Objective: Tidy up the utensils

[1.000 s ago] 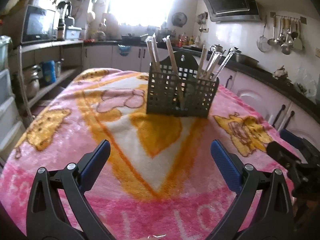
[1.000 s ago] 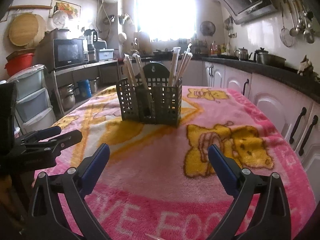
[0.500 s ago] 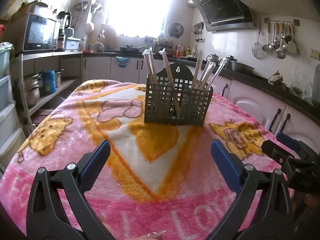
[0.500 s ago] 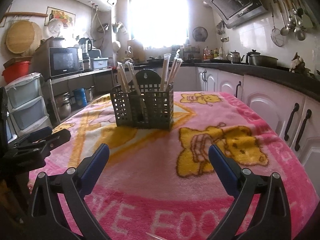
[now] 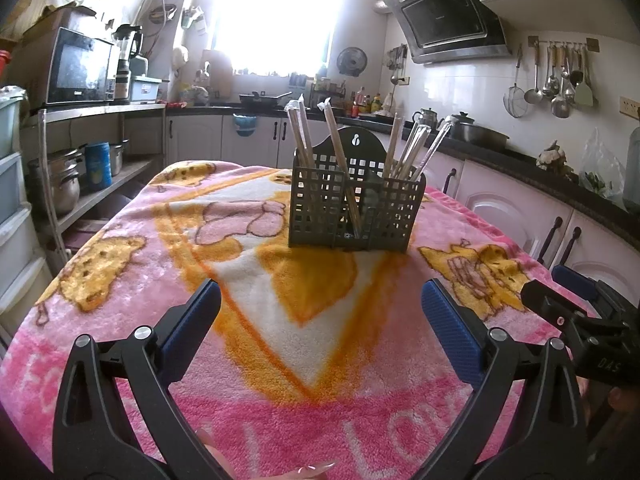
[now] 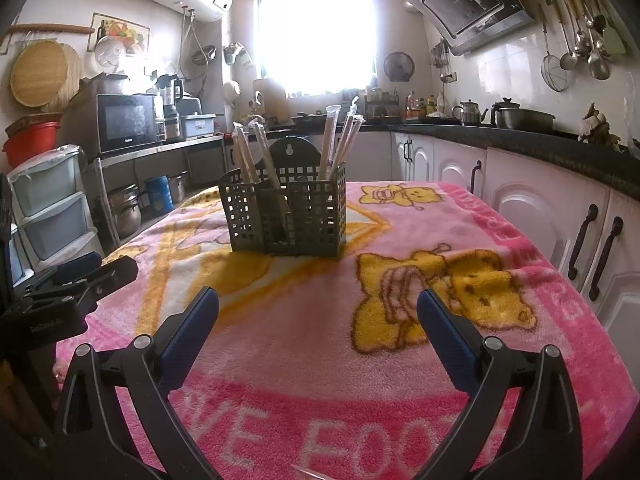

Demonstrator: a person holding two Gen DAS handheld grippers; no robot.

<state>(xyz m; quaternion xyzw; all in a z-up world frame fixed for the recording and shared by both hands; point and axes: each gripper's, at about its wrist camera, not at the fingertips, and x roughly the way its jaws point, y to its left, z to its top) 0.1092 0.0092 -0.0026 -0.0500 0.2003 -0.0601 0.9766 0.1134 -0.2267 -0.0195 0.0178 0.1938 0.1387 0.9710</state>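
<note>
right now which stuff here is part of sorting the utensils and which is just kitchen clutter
Part of the job:
- basket on the blanket
- wrapped chopsticks standing in it
- left gripper and right gripper, both open and empty

Just lying about:
- microwave
- kettle
- hanging ladles
- plastic drawers

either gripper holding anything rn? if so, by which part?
Nothing held. Left gripper and right gripper are both open with bare gaps between their fingers. The wrapped chopsticks stand in the caddy, untouched.

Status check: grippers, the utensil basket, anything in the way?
Left gripper open, empty. Right gripper open, empty. Utensil basket upright on blanket, wrapped chopsticks inside. Path clear.
</note>
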